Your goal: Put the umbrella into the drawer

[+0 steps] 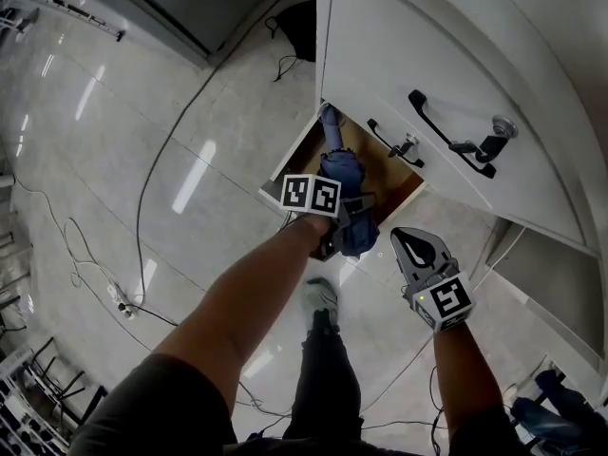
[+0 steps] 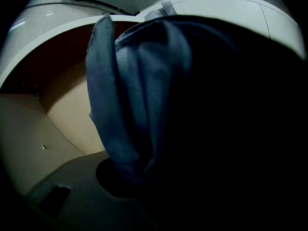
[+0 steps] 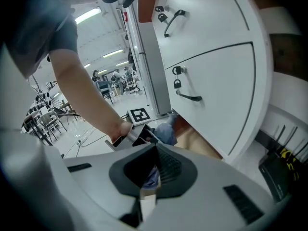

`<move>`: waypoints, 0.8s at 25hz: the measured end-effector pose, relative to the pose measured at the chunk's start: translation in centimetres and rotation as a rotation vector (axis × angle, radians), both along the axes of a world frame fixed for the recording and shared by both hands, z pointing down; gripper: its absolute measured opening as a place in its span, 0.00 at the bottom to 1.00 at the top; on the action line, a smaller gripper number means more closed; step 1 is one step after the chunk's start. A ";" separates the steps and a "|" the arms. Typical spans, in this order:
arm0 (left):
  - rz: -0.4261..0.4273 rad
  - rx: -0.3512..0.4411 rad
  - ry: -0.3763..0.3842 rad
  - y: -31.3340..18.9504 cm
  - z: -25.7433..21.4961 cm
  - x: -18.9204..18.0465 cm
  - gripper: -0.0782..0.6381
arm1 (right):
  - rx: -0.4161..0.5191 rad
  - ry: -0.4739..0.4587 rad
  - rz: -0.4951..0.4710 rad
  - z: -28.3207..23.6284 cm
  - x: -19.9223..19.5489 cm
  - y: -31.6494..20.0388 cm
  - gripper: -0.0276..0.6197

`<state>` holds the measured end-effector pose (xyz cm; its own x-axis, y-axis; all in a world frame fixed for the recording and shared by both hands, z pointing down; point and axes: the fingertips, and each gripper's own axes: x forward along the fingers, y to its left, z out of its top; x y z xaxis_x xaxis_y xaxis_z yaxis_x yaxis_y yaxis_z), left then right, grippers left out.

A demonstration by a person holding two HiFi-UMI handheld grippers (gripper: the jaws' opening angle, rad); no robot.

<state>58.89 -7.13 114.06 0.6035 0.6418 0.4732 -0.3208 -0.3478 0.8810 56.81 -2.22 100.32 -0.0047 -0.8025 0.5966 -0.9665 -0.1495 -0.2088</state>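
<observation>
A folded blue umbrella (image 1: 337,169) hangs over the open bottom drawer (image 1: 394,174), its far end inside the drawer's mouth. My left gripper (image 1: 350,212) is shut on the umbrella's near part, marker cube on top. In the left gripper view the umbrella's blue fabric (image 2: 134,105) fills most of the picture above the drawer's tan wooden inside (image 2: 67,114). My right gripper (image 1: 404,240) hovers to the right of the drawer, shut and holding nothing. From the right gripper view (image 3: 155,150) the left gripper (image 3: 139,136) and the umbrella (image 3: 166,133) show at the drawer (image 3: 192,143).
A white cabinet (image 1: 399,55) with black-handled drawer fronts (image 1: 446,126) rises above the open drawer. Cables (image 1: 142,207) and a power strip (image 1: 122,297) lie on the tiled floor at left. The person's shoe (image 1: 321,297) stands just before the drawer.
</observation>
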 end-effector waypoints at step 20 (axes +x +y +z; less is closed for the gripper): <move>-0.077 0.066 -0.009 -3.1 0.9 1.7 0.61 | 0.014 -0.014 0.000 0.2 0.1 -0.4 0.03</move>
